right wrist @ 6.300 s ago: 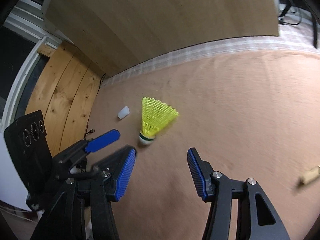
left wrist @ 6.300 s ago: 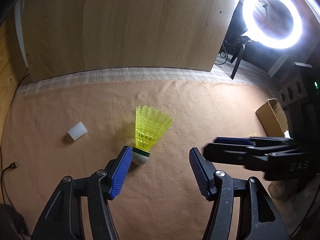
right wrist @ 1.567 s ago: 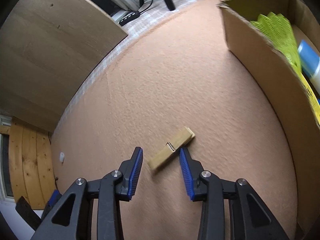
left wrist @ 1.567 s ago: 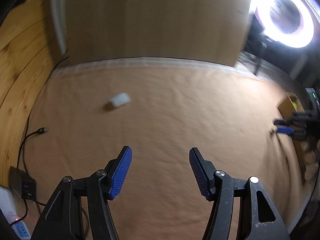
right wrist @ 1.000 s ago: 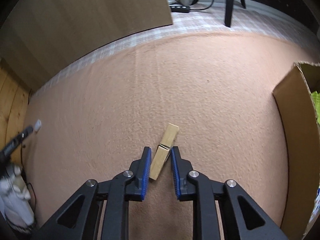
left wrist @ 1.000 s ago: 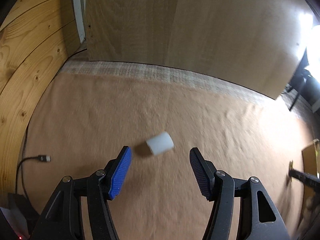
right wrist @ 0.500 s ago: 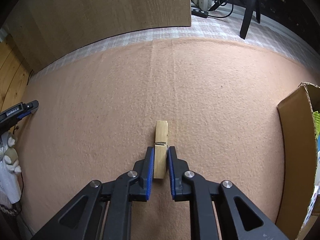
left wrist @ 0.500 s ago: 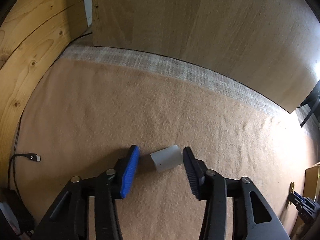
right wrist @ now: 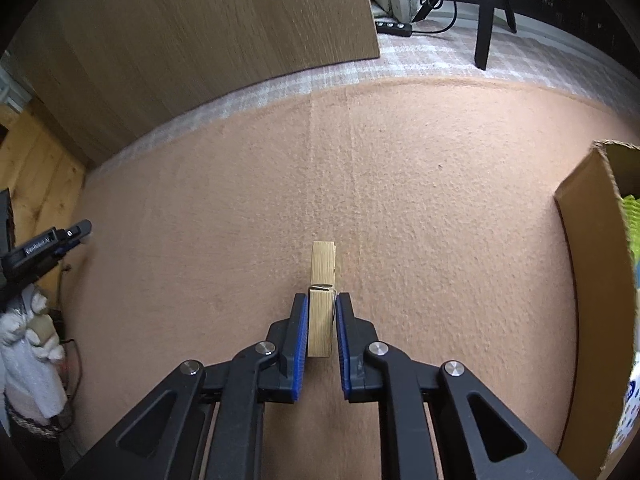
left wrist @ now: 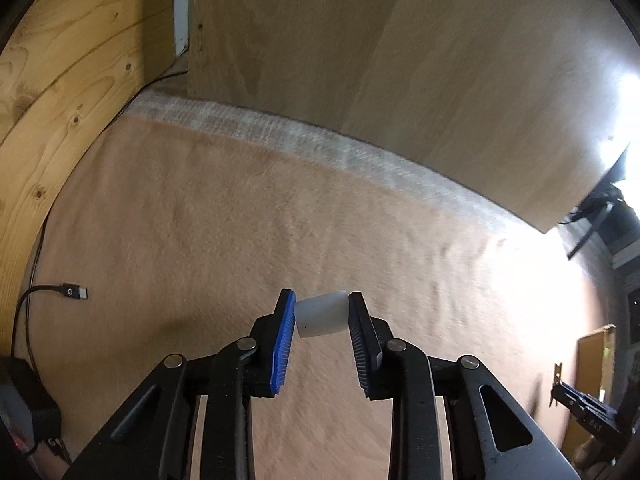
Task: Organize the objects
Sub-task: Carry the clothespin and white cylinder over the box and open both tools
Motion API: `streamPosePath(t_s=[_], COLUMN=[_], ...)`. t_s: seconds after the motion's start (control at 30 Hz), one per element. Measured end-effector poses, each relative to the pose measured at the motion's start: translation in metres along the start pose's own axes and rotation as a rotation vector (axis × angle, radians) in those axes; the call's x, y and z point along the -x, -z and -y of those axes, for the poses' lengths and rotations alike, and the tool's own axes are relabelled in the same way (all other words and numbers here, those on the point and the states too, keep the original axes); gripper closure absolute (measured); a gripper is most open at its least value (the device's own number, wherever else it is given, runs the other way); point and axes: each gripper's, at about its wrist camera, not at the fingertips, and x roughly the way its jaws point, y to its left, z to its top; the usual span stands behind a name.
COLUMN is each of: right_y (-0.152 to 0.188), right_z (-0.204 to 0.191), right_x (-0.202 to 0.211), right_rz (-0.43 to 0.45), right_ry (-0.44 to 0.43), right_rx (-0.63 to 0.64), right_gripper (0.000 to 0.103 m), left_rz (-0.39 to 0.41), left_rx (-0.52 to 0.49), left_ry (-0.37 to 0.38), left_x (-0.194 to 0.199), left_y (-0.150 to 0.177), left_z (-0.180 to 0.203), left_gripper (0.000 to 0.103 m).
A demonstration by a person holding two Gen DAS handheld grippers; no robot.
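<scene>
While the open brown cardboard box [right wrist: 588, 280] waits off to the right of your right tool [right wrist: 321, 330], both tools are loaded for it. Your right tool is clamped on the pale wooden clothespin [right wrist: 322, 292], gripped lengthwise so it carries steady. Your left tool [left wrist: 322, 320] is closing on the small white plastic cylinder [left wrist: 321, 314], pads already touching its ends above the peach felt surface [left wrist: 200, 220].

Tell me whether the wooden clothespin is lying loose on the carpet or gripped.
Gripped: the right gripper is shut on the wooden clothespin, both pads pressing its sides.
</scene>
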Motion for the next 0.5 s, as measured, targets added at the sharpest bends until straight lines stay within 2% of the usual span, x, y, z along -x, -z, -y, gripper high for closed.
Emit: streamPosePath(t_s=[0.17, 0.3, 0.5], right_y=[0.009, 0.021, 0.042], right_z=[0.01, 0.026, 0.066], right_x=[0.034, 0.067, 0.112], right_rz=[0.042, 0.084, 0.141], right_ry=[-0.046, -0.06, -0.045], right_rx=[-0.014, -0.024, -0.055], right_gripper=[0.091, 0.091, 0.091], left_rz=[0.024, 0.046, 0.053], left_rx=[-0.044, -0.116, -0.243], left_ry=[0.041, 0.087, 0.182], left_x=[0.03, 0.045, 0.072], left_y=[0.013, 0.024, 0.06], left_z=[0.018, 0.059, 0.149], left_gripper=[0.074, 0.074, 0.074])
